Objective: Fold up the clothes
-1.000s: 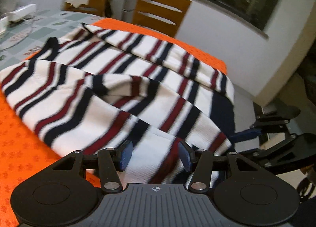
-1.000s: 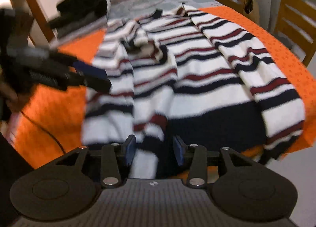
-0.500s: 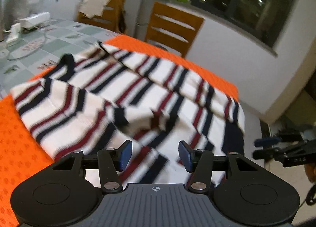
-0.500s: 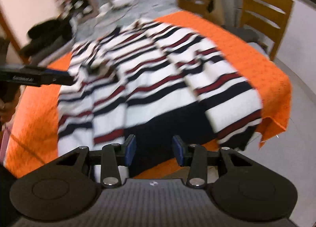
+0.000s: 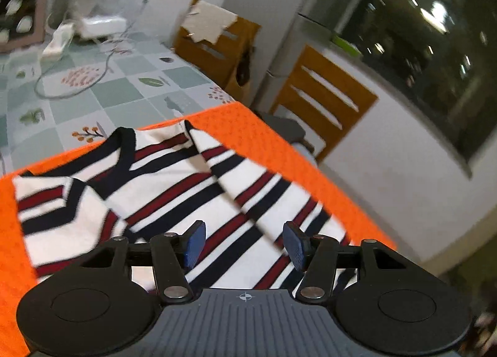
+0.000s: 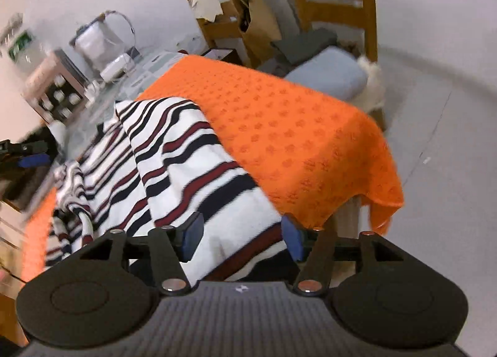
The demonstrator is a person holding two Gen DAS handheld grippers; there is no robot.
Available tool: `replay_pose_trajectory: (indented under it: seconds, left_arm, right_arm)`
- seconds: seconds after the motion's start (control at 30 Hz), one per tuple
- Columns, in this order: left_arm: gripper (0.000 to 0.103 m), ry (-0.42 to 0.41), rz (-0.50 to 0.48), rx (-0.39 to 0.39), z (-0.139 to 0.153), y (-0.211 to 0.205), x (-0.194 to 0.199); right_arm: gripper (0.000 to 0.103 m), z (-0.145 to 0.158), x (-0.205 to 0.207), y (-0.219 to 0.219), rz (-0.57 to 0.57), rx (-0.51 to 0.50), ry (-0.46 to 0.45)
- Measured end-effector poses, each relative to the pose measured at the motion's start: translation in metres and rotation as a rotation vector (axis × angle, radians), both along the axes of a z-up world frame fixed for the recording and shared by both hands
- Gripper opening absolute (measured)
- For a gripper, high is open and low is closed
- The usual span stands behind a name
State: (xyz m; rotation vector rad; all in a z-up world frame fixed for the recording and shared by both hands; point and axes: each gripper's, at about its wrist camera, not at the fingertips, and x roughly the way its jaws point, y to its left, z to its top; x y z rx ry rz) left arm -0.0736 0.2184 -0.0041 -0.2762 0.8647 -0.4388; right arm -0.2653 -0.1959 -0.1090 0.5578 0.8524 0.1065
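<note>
A white sweater with navy and dark red stripes point(image 5: 174, 198) lies spread on an orange cloth point(image 5: 279, 155) over the table, its sleeves folded inward. It also shows in the right wrist view point(image 6: 174, 164). My left gripper point(image 5: 243, 243) is open and empty, above the sweater's middle, facing the neckline. My right gripper point(image 6: 240, 237) is open and empty, above the sweater's hem end near the table's corner. The left gripper also shows at the left edge of the right wrist view point(image 6: 28, 155).
The orange cloth point(image 6: 295, 139) hangs over the table corner. Wooden chairs point(image 5: 323, 102) stand past the far edge, one holding grey and blue cushions point(image 6: 329, 77). A white appliance point(image 5: 102, 24) with a cable sits on the tiled tablecloth point(image 5: 93, 87). A paper bag point(image 6: 236, 18) stands behind.
Both grippers have let go of the sweater and lifted away from it. The left one now faces the neckline; the right one swung toward the table's right corner.
</note>
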Motion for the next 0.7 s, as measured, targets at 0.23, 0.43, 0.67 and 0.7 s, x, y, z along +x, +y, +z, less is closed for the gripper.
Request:
replay_pose_trajectory:
  seconds: [0.23, 0.43, 0.67, 0.7]
  left_arm:
    - [0.058, 0.059, 0.044, 0.031, -0.005, -0.039, 0.001]
    - [0.058, 0.128, -0.041, -0.013, -0.008, -0.092, -0.013]
    - [0.058, 0.184, -0.237, -0.031, -0.014, -0.171, -0.028]
    - [0.058, 0.202, -0.249, -0.032, -0.016, -0.178, -0.029]
  right_arm:
    - [0.069, -0.057, 0.012, -0.040, 0.084, 0.248, -0.014]
    - [0.066, -0.076, 0.011, -0.047, 0.126, 0.352, -0.064]
    - [0.066, -0.073, 0.010, -0.041, 0.160, 0.324, -0.081]
    - [0.057, -0.070, 0.009, -0.039, 0.163, 0.315, -0.081]
